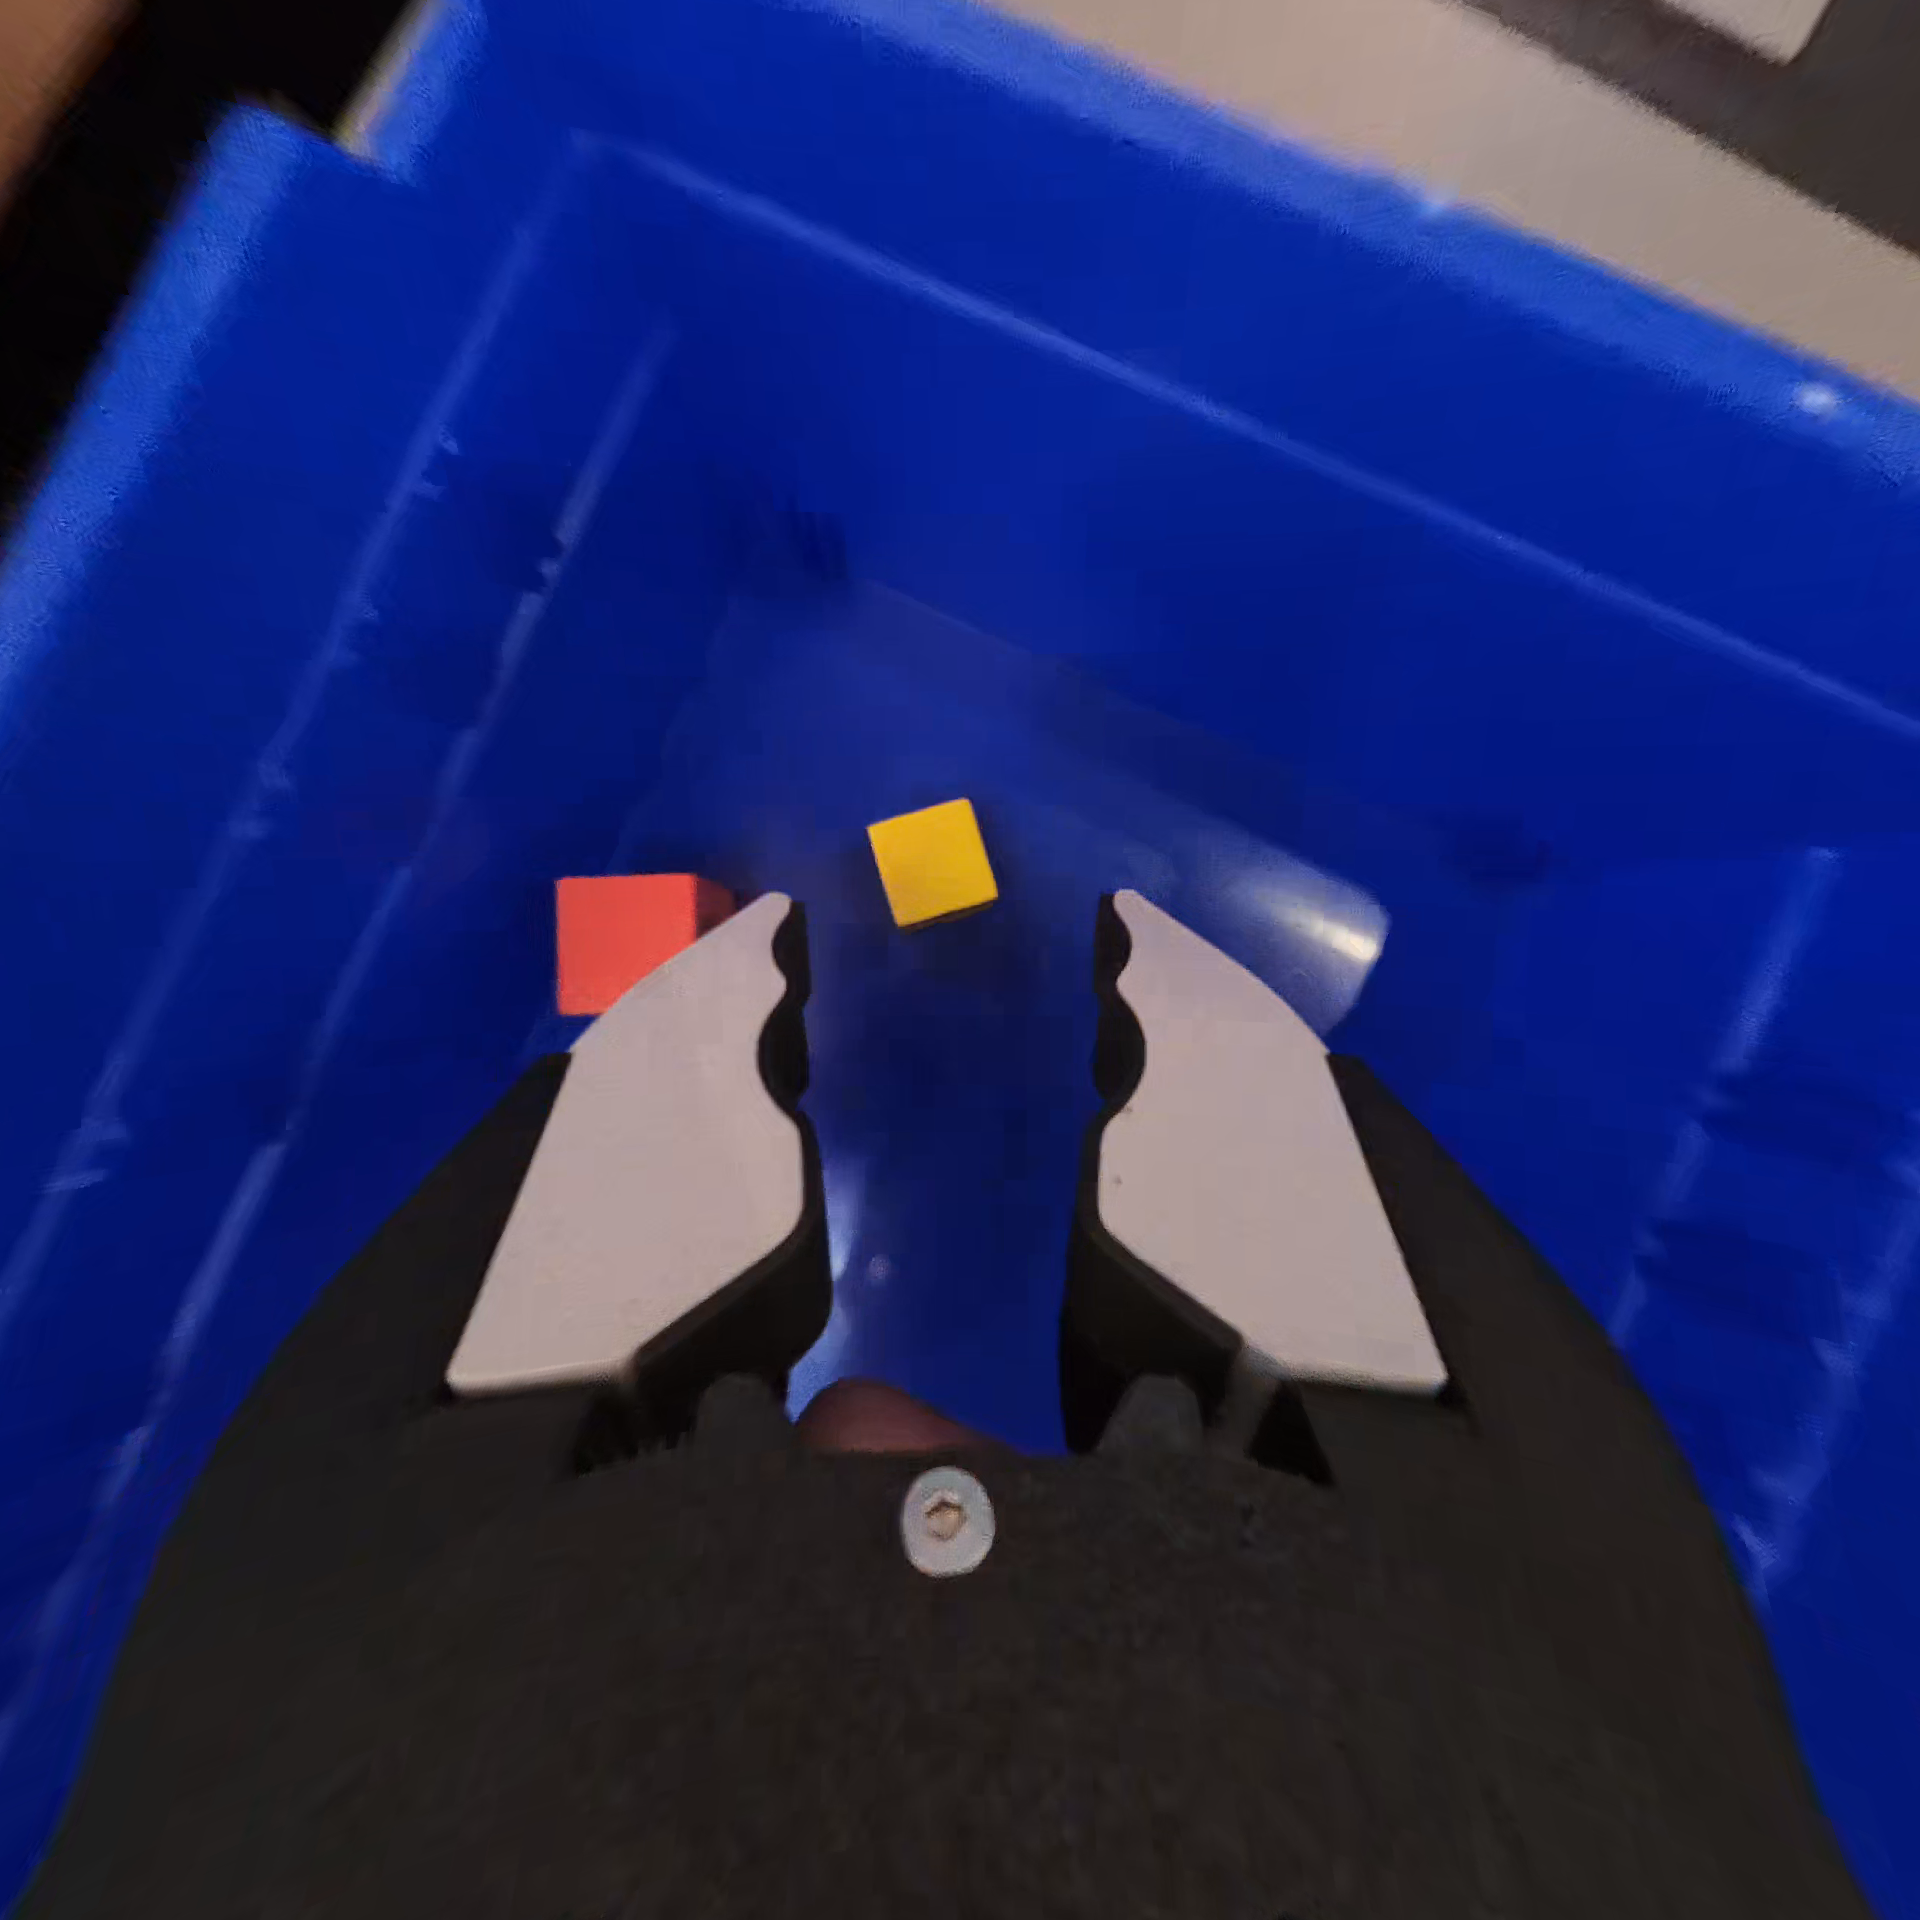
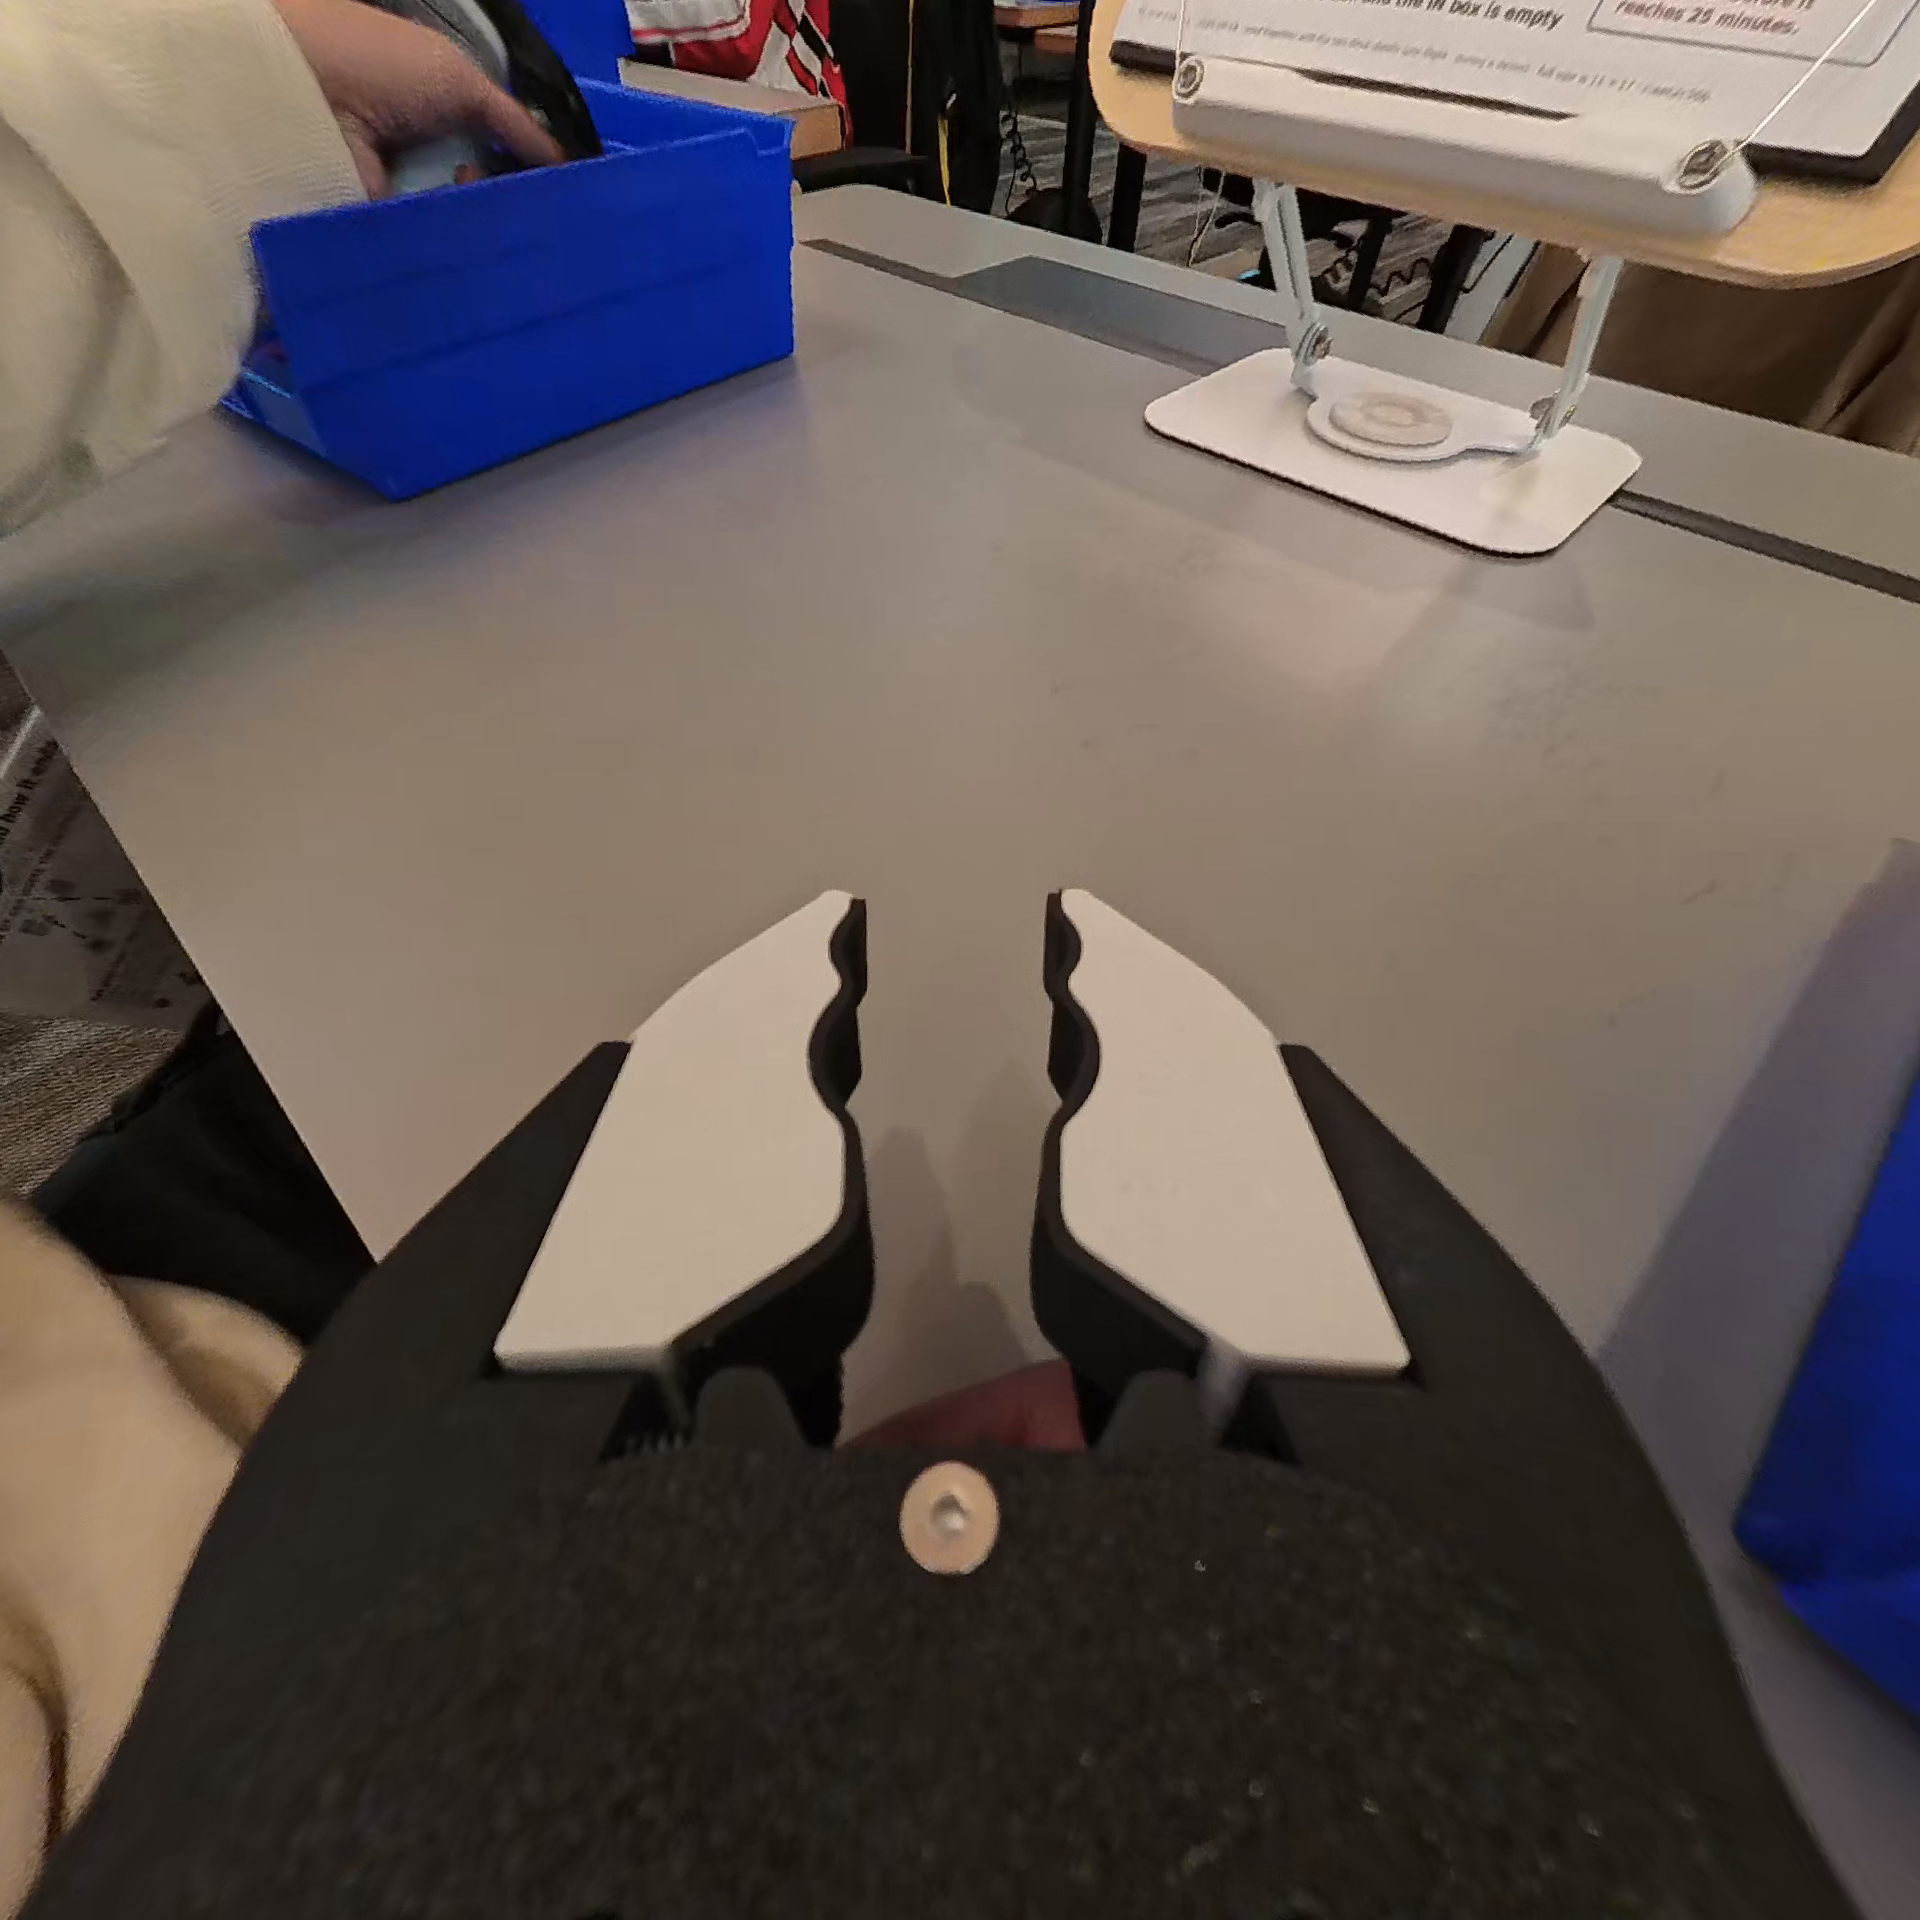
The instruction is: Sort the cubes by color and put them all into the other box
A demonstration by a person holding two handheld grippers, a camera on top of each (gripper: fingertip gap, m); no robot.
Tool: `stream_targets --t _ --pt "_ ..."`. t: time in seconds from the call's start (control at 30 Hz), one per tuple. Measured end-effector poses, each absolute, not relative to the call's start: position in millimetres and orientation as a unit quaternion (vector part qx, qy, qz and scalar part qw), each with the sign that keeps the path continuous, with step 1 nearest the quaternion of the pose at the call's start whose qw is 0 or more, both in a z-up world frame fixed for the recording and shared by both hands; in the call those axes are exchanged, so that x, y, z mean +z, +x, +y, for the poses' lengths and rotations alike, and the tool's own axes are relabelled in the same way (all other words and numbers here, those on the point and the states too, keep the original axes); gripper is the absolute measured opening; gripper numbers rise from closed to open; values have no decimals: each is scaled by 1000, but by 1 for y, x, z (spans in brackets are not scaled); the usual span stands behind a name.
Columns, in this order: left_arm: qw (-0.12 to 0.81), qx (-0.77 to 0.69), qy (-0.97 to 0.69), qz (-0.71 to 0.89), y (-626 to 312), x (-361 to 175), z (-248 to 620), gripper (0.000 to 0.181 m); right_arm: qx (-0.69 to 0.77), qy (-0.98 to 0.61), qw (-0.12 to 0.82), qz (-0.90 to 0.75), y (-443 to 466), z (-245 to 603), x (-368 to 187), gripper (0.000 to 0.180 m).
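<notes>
The left tongs (image 1: 951,914) hung inside a blue box (image 1: 1143,499), pointing down at its floor, their jaws spread apart and holding nothing. A yellow cube (image 1: 932,861) lay on the floor just beyond the tips, roughly in line with the gap, turned a little askew to the jaws. A red cube (image 1: 623,940) sat just to the left, partly hidden behind the left finger, close to the box's wall. The spread jaws and the downward aim suggested one of two things: a reach for the yellow cube, or a cube just let go; the pictures alone could not settle which. No other cubes showed in this part of the box.

The right tongs (image 2: 956,914) hovered low over the bare grey bench (image 2: 935,675), jaws a modest way apart and empty, probably waiting clear of the work. Far off to the left in that view stood the blue box (image 2: 540,301) with a hand (image 2: 416,114) reaching into it, sleeve in cream cloth. A blue edge at the right (image 2: 1849,1455) was likely a second box. A white stand (image 2: 1392,457) stood at the far side of the bench, holding a board.
</notes>
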State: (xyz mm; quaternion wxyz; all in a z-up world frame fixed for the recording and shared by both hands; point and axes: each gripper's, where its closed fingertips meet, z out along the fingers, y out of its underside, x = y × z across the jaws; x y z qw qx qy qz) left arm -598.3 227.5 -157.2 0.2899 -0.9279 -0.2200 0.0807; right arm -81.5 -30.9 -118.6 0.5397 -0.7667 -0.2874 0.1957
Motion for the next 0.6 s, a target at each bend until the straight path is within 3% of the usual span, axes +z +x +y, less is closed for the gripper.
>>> stream_targets --t 0.1,0.17,0.33,0.43,0.6 --pt "252 71 -935 -240 -603 -184 232 55 195 -766 542 -284 -76 -31 -115 32" --pt "266 80 -925 -260 -612 -185 237 24 193 -768 542 -281 -74 -30 -114 32" --pt "273 43 -930 -241 -605 -181 239 23 190 -768 542 -283 -73 -29 -114 31" --pt "347 -10 -919 -185 -588 -145 237 23 190 -768 542 -283 -74 -30 -114 31" --pt "545 4 -838 -21 -541 -37 180 23 180 -760 558 -281 -72 -28 -110 28"
